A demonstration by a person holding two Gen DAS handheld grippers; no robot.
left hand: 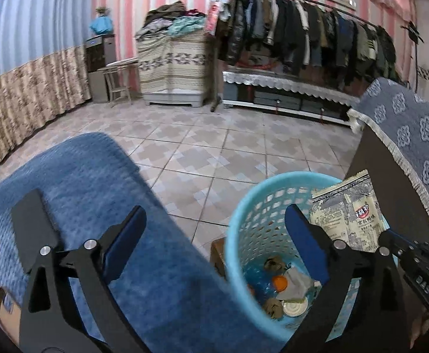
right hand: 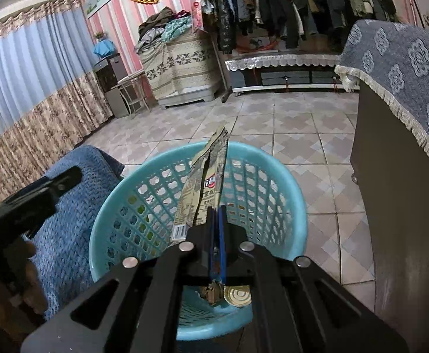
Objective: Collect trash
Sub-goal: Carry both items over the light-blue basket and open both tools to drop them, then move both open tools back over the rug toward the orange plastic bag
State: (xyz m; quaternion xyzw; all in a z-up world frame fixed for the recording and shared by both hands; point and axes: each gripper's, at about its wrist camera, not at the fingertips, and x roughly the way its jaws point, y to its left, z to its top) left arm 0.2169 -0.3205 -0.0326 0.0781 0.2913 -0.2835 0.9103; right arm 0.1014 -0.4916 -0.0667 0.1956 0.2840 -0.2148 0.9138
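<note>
Gripping an empty snack packet (right hand: pixel 202 188), the right tongs (right hand: pixel 216 220) are pressed together on its lower end, and the packet stands up from them, folded along its length. The packet is above the open mouth of the light blue basket (right hand: pixel 285 182), inside its rim as the right wrist view shows it. In the left wrist view the same packet (left hand: pixel 347 211) appears at the right edge of the basket (left hand: pixel 244 220), with the right tongs (left hand: pixel 391 236) coming in from the right.

The left tongs (left hand: pixel 214 235) are spread wide apart and hold nothing; one finger is over the blue cover (left hand: pixel 82 182), the other over the basket. In the right wrist view they (right hand: pixel 64 181) are seen at the left, only partly.

On the bottom of the basket lie a round metal lid (left hand: pixel 295 307), an orange cap (left hand: pixel 279 282), a grey crumpled piece (left hand: pixel 298 279) and brown crumpled bits (left hand: pixel 273 307). The basket stands on the tiled floor (left hand: pixel 208 153), between the blue-covered seat on the left and a dark cabinet (right hand: pixel 397 206) with a grey patterned cloth (right hand: pixel 405 67) on the right. Near the far wall hangs a rack of clothes (left hand: pixel 302 35).
</note>
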